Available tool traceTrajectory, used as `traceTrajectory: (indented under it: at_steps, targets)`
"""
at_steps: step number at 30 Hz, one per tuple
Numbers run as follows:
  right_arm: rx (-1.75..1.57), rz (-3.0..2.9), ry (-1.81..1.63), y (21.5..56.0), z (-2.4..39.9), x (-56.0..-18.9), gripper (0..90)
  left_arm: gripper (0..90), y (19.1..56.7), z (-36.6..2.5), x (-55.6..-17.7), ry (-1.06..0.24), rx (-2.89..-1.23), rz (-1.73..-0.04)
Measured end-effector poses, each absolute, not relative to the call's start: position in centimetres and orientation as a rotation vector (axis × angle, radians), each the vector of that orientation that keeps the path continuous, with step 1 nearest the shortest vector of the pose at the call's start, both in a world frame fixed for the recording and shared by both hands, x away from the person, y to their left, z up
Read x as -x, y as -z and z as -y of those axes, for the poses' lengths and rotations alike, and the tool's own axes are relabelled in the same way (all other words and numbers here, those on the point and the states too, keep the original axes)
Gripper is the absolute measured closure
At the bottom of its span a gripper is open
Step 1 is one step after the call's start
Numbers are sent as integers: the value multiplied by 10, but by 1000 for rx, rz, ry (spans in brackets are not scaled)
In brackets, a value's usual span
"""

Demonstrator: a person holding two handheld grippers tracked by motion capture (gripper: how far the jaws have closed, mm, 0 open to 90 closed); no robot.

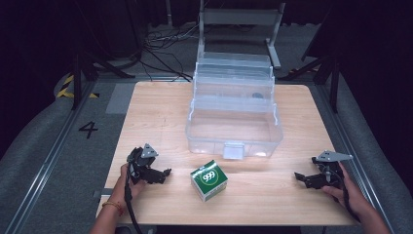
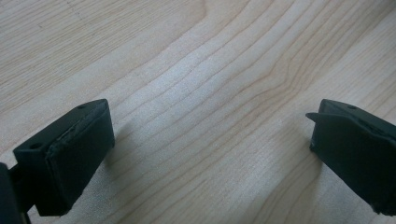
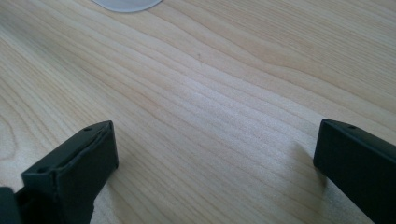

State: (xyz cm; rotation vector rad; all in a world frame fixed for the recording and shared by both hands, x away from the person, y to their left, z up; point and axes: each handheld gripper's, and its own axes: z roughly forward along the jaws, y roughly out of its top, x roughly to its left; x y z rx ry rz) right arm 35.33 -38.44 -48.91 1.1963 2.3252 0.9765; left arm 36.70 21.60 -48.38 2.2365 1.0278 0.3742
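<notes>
The box [image 1: 209, 181] sits on the surface [image 1: 160, 112] at 6 o'clock from the open clear case [image 1: 234, 127], between the two grippers and apart from each. The left gripper [image 1: 164, 172] rests at 9 o'clock of the box, jaws spread wide and holding nothing; the right gripper [image 1: 298, 176] lies well off at 3 o'clock, likewise wide open and empty.

The likely step is picking up the box to put it in the case. The left gripper is nearer, so it seems the better choice: come in level, square the jaws to two opposite flat faces, and close on the middle of the box rather than a corner, since it lies turned at an angle to the surface edge.

The box is a small green and white carton, cube-like, probably thin card that dents under hard squeeze. The case is glossy see-through plastic with stepped trays. The surface is pale, smooth wood grain.
</notes>
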Motion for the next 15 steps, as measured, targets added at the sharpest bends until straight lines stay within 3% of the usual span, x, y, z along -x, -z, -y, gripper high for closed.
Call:
traceTrajectory:
  at_steps: [8,10,12,14,15]
  targets:
    - [-1196,-2325,-976,489,384,-353,0,14,477,-216,-363,-384,-2274,-1137]
    - [-1195,-2326,-978,489,384,-354,0,88,472,-217,-360,-389,-2307,-1081]
    - [-1194,-2326,-978,489,384,-354,0,251,469,-214,-356,-390,-2314,-1052]
    - [-1194,-2327,-977,489,384,-354,0,112,468,-212,-355,-381,-2339,-1054]
    - [-1195,-2326,-977,489,384,-353,0,202,465,-211,-353,-383,-2355,-1038]
